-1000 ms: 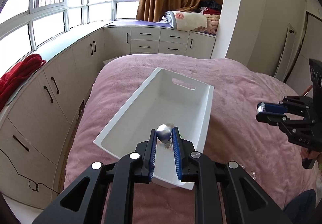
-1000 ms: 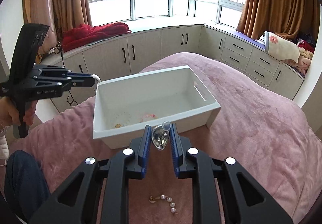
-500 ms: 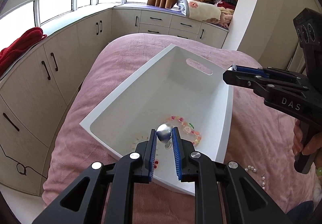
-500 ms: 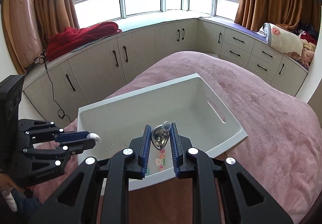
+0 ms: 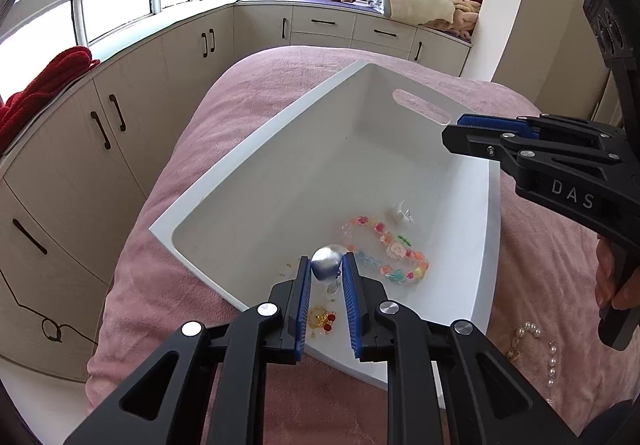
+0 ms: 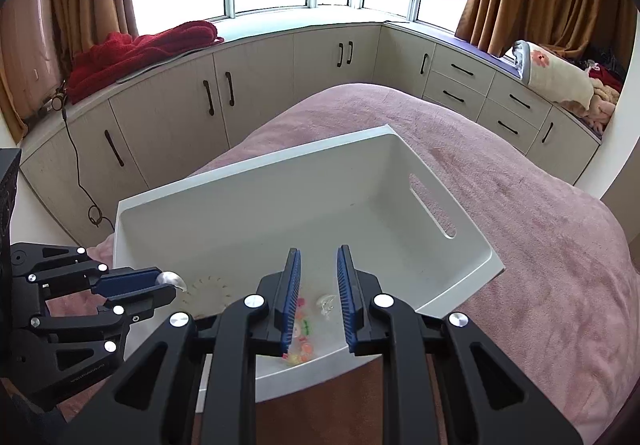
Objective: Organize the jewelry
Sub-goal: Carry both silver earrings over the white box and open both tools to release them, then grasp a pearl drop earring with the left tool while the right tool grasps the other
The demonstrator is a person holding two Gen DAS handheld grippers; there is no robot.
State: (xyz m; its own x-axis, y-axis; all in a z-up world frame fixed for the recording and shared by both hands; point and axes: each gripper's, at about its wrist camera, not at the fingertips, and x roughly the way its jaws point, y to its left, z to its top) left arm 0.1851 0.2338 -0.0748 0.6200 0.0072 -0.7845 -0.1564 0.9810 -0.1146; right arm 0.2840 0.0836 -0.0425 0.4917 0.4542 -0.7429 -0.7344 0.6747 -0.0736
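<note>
A white bin (image 5: 260, 137) (image 6: 248, 175) sits on the pink bedspread. My left gripper (image 5: 326, 277) is shut on a silver earring (image 5: 327, 269) above the bin's near corner; it also shows in the right wrist view (image 6: 172, 279). My right gripper (image 6: 318, 265) is open and empty over the bin, seen from the left wrist view (image 5: 460, 125). A second silver earring (image 5: 401, 213) (image 6: 326, 303) lies on the bin floor beside a colourful bead bracelet (image 5: 394, 257) (image 6: 302, 329). A gold and red piece (image 5: 322, 319) lies in the bin under my left gripper.
A pearl chain (image 5: 540, 349) lies on the bedspread (image 5: 224, 125) right of the bin. Beige cabinets (image 6: 168, 113) curve around the bed under the windows. A red blanket (image 6: 136, 49) and a rolled quilt (image 6: 556, 77) lie on the window seat.
My right gripper has opened and its silver earring has dropped into the bin. Both grippers have moved closer over the bin. The left still holds its earring.
</note>
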